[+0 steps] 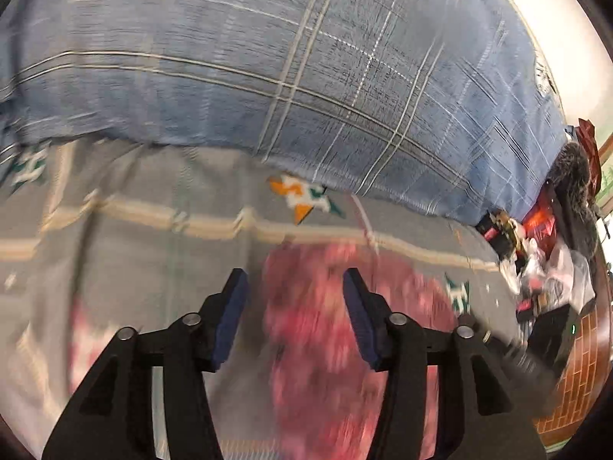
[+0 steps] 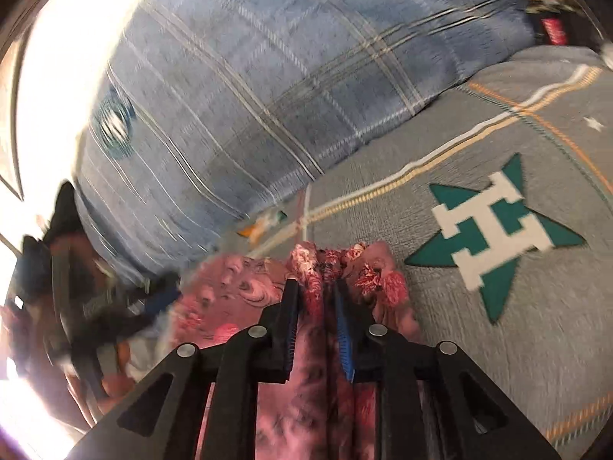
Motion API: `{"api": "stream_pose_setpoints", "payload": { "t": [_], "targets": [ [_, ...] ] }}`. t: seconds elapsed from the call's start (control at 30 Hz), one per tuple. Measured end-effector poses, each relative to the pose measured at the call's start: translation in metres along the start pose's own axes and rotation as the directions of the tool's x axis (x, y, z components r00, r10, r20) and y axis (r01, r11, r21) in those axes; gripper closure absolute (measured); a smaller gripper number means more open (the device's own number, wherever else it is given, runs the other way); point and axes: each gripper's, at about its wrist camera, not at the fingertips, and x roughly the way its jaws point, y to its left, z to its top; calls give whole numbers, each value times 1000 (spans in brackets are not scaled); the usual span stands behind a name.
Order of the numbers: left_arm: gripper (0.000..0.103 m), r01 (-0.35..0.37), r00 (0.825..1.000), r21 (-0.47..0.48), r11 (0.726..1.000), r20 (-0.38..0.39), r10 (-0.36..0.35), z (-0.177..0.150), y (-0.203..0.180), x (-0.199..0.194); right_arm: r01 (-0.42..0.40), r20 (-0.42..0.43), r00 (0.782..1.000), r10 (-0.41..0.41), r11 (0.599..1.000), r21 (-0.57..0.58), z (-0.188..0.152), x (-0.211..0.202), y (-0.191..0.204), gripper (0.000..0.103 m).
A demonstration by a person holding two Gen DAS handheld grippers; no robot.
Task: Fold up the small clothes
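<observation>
A pink floral garment [image 1: 318, 329] lies blurred on the grey bedsheet [image 1: 153, 253]. My left gripper [image 1: 295, 274] hovers over it, open, with nothing pinched between its blue pads [image 1: 230, 318]. In the right wrist view the same pink garment [image 2: 230, 287] is bunched into an upright ridge. My right gripper [image 2: 316, 283] is shut on that ridge, with cloth filling the gap between its pads [image 2: 291, 322]. More of the garment runs back under the right gripper toward the camera.
A blue plaid quilt [image 1: 306, 76] is piled behind the garment across the bed. The sheet carries a teal star print [image 2: 494, 230]. Cluttered packets and dark items [image 1: 536, 268] sit at the bed's right end. A dark blurred shape [image 2: 115, 306] is to the left in the right wrist view.
</observation>
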Motion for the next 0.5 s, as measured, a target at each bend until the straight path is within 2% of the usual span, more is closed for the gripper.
{"api": "stream_pose_setpoints", "payload": {
  "t": [0.07,0.1,0.13,0.17,0.2,0.23,0.3,0.33,0.37,0.43,0.47,0.5],
  "targets": [
    [47,12,1000,-20,1000,-4,-12,-22,5,-8,-35,-9,999,35,999,15,-10,-4,-2,58],
    [47,19,1000,-37,999,-6,-19,-38,8,-9,-28,-29,999,29,1000,14,-18,-1,-3,54],
    [47,29,1000,-48,998,-8,-29,-47,11,-7,-19,-54,998,20,1000,7,-22,8,-3,54],
    [47,43,999,-61,997,-14,-44,-54,15,0,-4,-76,997,2,1000,-19,-27,12,-1,64],
    [47,61,998,-73,995,-28,-63,-59,19,8,-2,-65,998,-2,998,-70,-31,10,5,87],
    [47,80,995,-77,994,-45,-84,-66,23,18,-3,-34,999,0,995,-102,-31,5,13,86],
    [42,73,996,-72,995,-49,-76,-67,25,21,-8,35,999,13,990,-142,-33,-15,22,94],
    [40,69,996,-73,995,-50,-73,-64,25,23,23,75,997,-13,989,-146,-33,-24,22,95],
    [40,75,996,-80,994,-50,-79,-63,26,23,61,96,994,-48,990,-131,-32,-28,16,102],
    [39,62,997,-58,996,-52,-65,-61,24,22,161,51,986,-158,984,-72,-31,-20,-9,103],
    [39,49,997,-31,998,-51,-51,-60,20,22,201,2,980,-201,979,-40,-33,-14,-24,103],
    [39,31,998,-8,999,-46,-31,-59,15,21,152,4,988,-152,988,-7,-34,-18,-31,103]
  ]
}}
